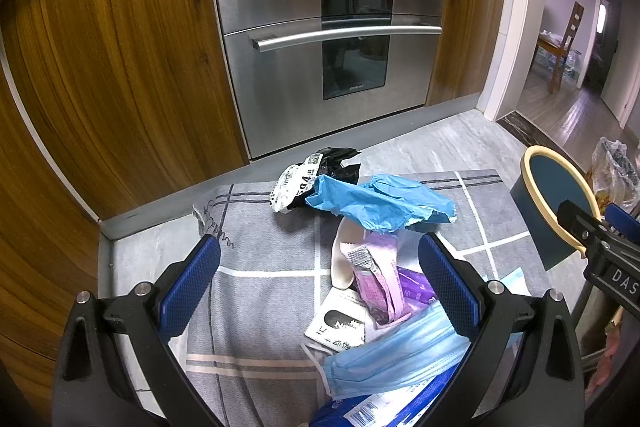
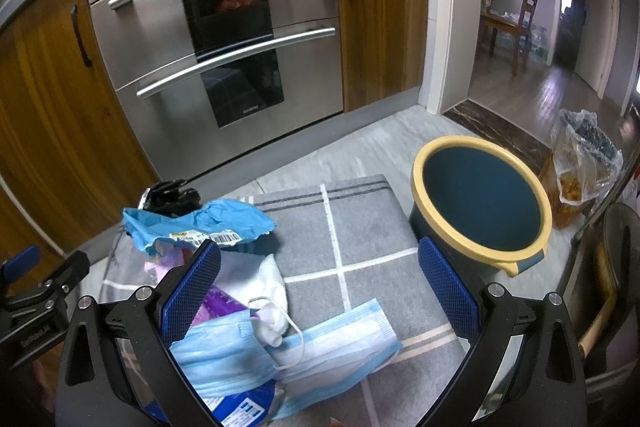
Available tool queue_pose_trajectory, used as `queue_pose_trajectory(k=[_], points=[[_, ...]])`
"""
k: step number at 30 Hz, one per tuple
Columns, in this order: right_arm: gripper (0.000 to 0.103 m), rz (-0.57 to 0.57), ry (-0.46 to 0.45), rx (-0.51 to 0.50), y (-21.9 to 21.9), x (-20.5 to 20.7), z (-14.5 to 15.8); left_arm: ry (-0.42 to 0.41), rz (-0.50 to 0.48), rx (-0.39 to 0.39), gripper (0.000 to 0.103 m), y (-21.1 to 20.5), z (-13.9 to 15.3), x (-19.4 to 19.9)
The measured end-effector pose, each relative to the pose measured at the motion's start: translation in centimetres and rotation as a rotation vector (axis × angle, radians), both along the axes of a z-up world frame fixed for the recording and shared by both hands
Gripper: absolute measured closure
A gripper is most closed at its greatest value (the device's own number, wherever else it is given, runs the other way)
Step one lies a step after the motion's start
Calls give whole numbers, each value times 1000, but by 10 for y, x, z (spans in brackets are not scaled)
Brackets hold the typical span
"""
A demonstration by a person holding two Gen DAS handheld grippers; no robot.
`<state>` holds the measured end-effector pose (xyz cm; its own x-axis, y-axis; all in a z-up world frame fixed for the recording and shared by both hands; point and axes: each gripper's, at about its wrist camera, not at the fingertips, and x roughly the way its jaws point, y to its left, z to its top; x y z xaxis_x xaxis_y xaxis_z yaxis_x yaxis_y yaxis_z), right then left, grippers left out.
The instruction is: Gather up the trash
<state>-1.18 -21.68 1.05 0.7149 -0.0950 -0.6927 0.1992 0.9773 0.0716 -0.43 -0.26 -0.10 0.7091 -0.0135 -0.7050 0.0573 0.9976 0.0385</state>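
Observation:
Trash lies in a pile on a grey checked mat [image 1: 260, 259] on the floor: a crumpled blue wrapper [image 1: 380, 205], a black bag with a white label [image 1: 312, 179], a pink packet [image 1: 380, 279], a white card [image 1: 340, 327] and blue face masks [image 1: 392, 351]. The masks [image 2: 332, 347] and blue wrapper [image 2: 200, 223] also show in the right wrist view. A dark blue bin with a yellow rim [image 2: 480, 211] stands at the mat's right edge, empty. My left gripper [image 1: 320, 283] is open above the pile. My right gripper [image 2: 320, 287] is open above the masks.
A steel oven [image 1: 328, 27] and wooden cabinet doors [image 1: 112, 67] stand behind the mat. A clear plastic bag with food [image 2: 584, 163] sits right of the bin. A doorway at the right leads to a room with a wooden chair [image 2: 524, 23].

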Motion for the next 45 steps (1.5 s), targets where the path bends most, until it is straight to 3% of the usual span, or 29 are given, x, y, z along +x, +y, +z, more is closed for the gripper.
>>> queue_pose_trajectory(k=[15,18,23,28,34,39,45], points=[[5,-1,3,11,-1,0,0,-39,-27,-6,5,-1,9,-2],[5,3,-10,85,-6,-1,2,-57,-37,-29,5,5,16,-1],[5,-3,-32,100,-7,4,5,-82,-35,-81,5,22,27,13],[5,96,-20,96,9,24,-4,-137,1,-175,5,43,40,36],[5,222,24,96,33,39,-14,-121,23,-105,5,53,32,69],[5,370,76,-30,62,49,-31,-63,38,-115,5,66,16,95],[8,453,131,-106,74,70,-55,-1,16,-103,5,64,-3,113]])
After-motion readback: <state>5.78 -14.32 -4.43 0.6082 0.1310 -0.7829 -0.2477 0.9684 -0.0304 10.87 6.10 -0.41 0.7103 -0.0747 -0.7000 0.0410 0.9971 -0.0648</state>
